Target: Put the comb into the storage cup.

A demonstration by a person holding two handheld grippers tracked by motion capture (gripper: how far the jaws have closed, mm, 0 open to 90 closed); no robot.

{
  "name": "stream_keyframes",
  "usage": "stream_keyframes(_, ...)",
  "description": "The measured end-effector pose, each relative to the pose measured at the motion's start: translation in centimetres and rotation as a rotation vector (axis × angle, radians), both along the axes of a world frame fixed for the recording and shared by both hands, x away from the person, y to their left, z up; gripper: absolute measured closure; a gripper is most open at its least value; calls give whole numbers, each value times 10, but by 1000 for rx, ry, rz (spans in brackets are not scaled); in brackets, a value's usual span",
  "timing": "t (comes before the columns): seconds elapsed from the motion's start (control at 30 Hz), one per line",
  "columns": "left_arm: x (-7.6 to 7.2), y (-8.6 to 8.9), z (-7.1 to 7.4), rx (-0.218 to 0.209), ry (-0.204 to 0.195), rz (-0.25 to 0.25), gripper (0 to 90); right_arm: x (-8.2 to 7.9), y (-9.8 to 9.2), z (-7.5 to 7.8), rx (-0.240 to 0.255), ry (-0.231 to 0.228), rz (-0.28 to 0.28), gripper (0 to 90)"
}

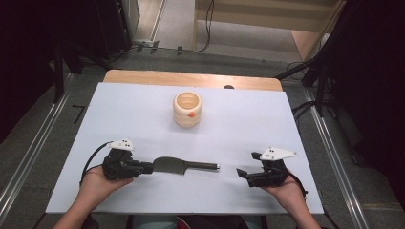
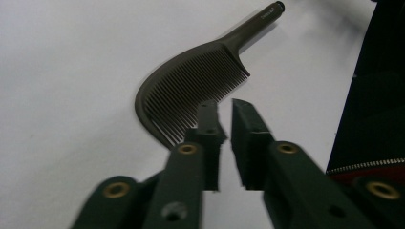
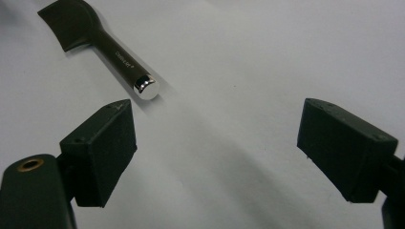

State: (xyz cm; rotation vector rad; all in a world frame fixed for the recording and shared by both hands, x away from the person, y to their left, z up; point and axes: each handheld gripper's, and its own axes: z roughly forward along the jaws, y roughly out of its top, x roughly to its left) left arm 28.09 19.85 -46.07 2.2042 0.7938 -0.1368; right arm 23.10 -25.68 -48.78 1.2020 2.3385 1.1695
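The left gripper (image 2: pixel 224 110) is pressing its jaws together at the comb (image 2: pixel 191 90)'s six o'clock edge; the right gripper (image 3: pixel 215 143) is resting spread wide, touching nothing.

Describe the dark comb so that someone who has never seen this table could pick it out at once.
On the white table, look at the near half, between the two hand-held grippers. The dark brown plastic comb lies flat there, its curved toothed head at the left gripper and its slim handle pointing toward the right gripper. The only other loose thing is a pale ribbed wooden cup farther back; the comb alone is flat, dark and silver-tipped.
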Motion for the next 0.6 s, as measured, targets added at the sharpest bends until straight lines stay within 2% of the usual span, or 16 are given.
stream_keyframes(0.03, -1, -4, 1, 12, -19, -17, 900, 0, 0, 0, 0, 0, 1, 114)
stream_keyframes(0.13, 1, -8, -1, 32, -15, -30, 900, 0, 0, 0, 0, 0, 3, 114)
stream_keyframes(0.2, 6, -8, -9, 88, 7, -43, 900, 0, 0, 0, -2, 0, 2, 114)
stream_keyframes(0.3, 11, -5, -17, 118, 31, -48, 900, 0, 0, 0, -2, -2, 0, 114)
stream_keyframes(0.47, 16, -5, -26, 139, 62, -67, 900, -1, -2, 1, 4, -2, -4, 114)
stream_keyframes(0.57, 18, -7, -30, 164, 65, -72, 900, -1, -2, 1, 7, -2, -3, 114)
stream_keyframes(0.6, 20, -8, -30, 154, 65, -72, 900, -1, -2, 1, 6, -1, -3, 114)
